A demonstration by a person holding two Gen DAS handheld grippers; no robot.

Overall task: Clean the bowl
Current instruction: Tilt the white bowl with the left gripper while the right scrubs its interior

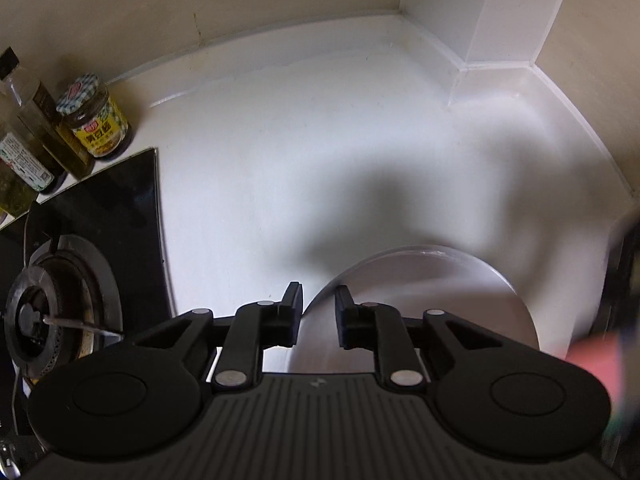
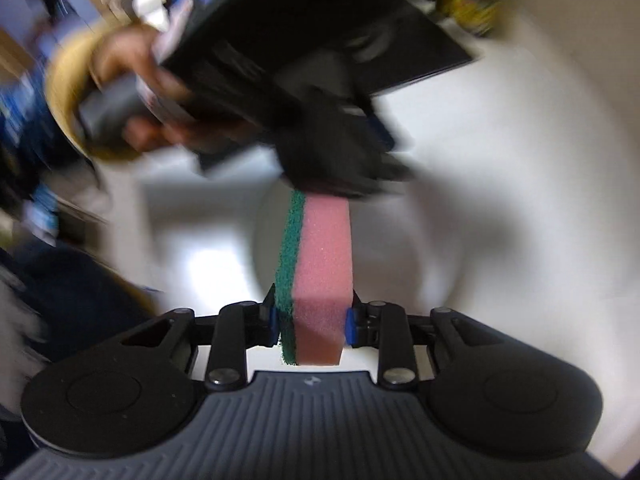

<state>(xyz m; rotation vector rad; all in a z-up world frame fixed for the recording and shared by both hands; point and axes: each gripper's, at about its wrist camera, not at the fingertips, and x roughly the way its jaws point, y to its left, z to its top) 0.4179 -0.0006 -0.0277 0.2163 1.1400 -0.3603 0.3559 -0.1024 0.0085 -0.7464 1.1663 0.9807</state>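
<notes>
A shiny round bowl (image 1: pixel 432 300) stands on the white counter (image 1: pixel 300 140), low in the left wrist view. My left gripper (image 1: pixel 319 310) points down over its near-left rim, which passes between the fingers. One finger is outside the bowl and the other inside, and a gap shows at the pads, so it is open. My right gripper (image 2: pixel 312 316) is shut on a pink sponge (image 2: pixel 326 264) with a green scouring face. The sponge hangs above the blurred bowl (image 2: pixel 404 248). A hand (image 2: pixel 160 80) holds the left gripper (image 2: pixel 340 156) just beyond the sponge's far end.
A black glass hob (image 1: pixel 120 208) with a gas burner (image 1: pixel 52 312) lies left of the bowl. A yellow-labelled jar (image 1: pixel 96 120) and bottles (image 1: pixel 32 140) stand against the back wall. A white pillar (image 1: pixel 504 20) juts from the back-right corner. The sponge (image 1: pixel 596 356) shows blurred at the right.
</notes>
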